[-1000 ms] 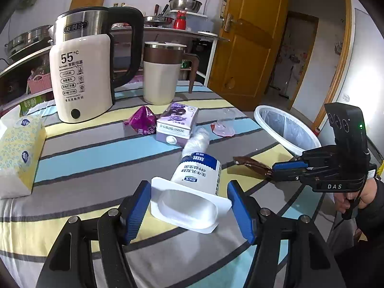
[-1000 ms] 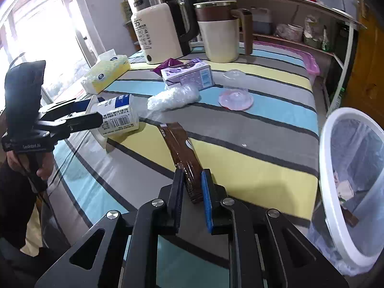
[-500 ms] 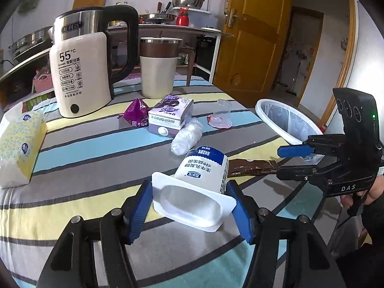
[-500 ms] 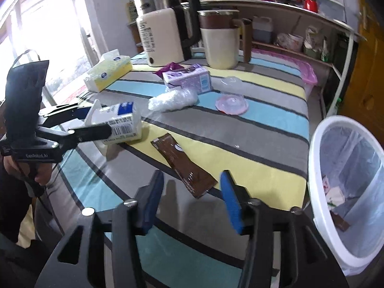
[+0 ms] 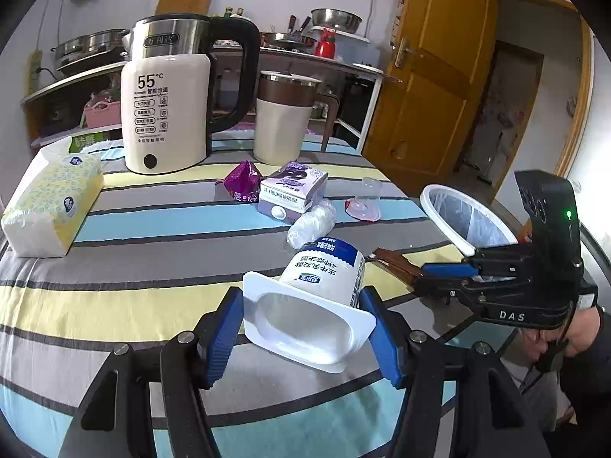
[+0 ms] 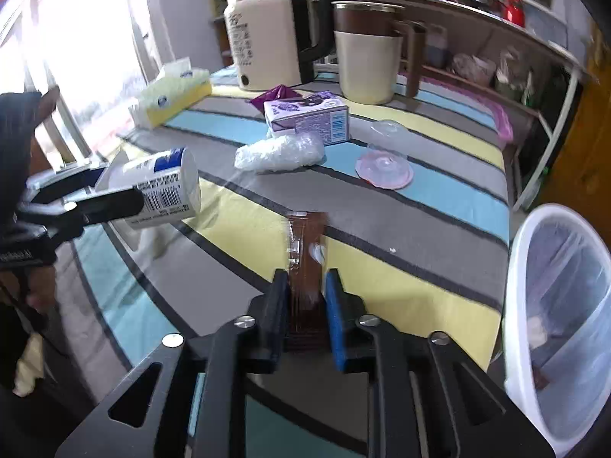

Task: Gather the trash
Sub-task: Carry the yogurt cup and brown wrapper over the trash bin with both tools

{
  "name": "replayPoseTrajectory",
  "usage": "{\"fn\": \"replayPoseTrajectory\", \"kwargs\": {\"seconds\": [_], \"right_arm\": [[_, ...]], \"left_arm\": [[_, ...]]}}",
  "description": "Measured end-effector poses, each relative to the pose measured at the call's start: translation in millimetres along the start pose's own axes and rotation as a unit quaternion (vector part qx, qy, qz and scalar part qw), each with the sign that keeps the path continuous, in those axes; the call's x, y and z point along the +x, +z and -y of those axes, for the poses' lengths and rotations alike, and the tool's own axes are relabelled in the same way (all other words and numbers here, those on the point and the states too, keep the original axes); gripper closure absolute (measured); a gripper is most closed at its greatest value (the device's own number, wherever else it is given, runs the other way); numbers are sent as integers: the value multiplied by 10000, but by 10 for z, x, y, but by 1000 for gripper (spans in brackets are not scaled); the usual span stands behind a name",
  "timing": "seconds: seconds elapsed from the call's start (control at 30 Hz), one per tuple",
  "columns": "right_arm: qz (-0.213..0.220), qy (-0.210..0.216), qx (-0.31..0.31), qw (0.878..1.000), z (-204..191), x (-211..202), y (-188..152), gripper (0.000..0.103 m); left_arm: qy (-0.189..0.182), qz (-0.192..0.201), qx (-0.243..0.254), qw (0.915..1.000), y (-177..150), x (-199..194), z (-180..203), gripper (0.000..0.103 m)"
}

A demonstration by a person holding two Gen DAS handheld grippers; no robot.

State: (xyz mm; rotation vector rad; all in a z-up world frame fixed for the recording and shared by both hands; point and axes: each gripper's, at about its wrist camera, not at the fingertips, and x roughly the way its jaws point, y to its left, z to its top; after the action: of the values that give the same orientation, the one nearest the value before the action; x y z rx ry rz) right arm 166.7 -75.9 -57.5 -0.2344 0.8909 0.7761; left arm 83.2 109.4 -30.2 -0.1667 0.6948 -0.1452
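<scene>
A white yogurt cup [image 5: 324, 278] with a blue label lies on its side between the wide-set blue pads of my left gripper [image 5: 301, 305], which is shut on its rim. In the right wrist view the yogurt cup [image 6: 164, 187] hangs a little above the striped cloth. My right gripper [image 6: 307, 282] is closing on a brown wrapper [image 6: 305, 236]; the pads press its near end and the far end sticks out over the yellow stripe. In the left wrist view, the right gripper [image 5: 427, 273] holds the wrapper [image 5: 393, 261] by the table's right edge.
A white lined bin [image 6: 515, 267] stands off the table's right edge. On the cloth lie a purple carton [image 5: 294, 191], a purple wrapper [image 5: 240, 183], a crumpled clear bag [image 5: 313, 221] and a pink lid [image 5: 362, 210]. Behind are a kettle [image 5: 168, 110], a mug [image 5: 284, 122] and tissues [image 5: 53, 206].
My right gripper let the brown wrapper go, opened wide, then closed on its near end again, now in line with the fingers. The left gripper kept the cup and rolled slightly.
</scene>
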Motion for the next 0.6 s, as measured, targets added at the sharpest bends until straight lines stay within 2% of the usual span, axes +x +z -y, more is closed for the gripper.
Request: {"fn": "replayPoseTrajectory", "kwargs": {"seconds": [0.17,0.6], "right_arm": [[195,18,440,9988,99,-188,-140,84],[860,-214,1236,9884,403,-826,-410,84]], "left_arm": [[-61,94,-34,9999,15,-25,110,41],[-529,96,362,9979,116,91,722,41]]}}
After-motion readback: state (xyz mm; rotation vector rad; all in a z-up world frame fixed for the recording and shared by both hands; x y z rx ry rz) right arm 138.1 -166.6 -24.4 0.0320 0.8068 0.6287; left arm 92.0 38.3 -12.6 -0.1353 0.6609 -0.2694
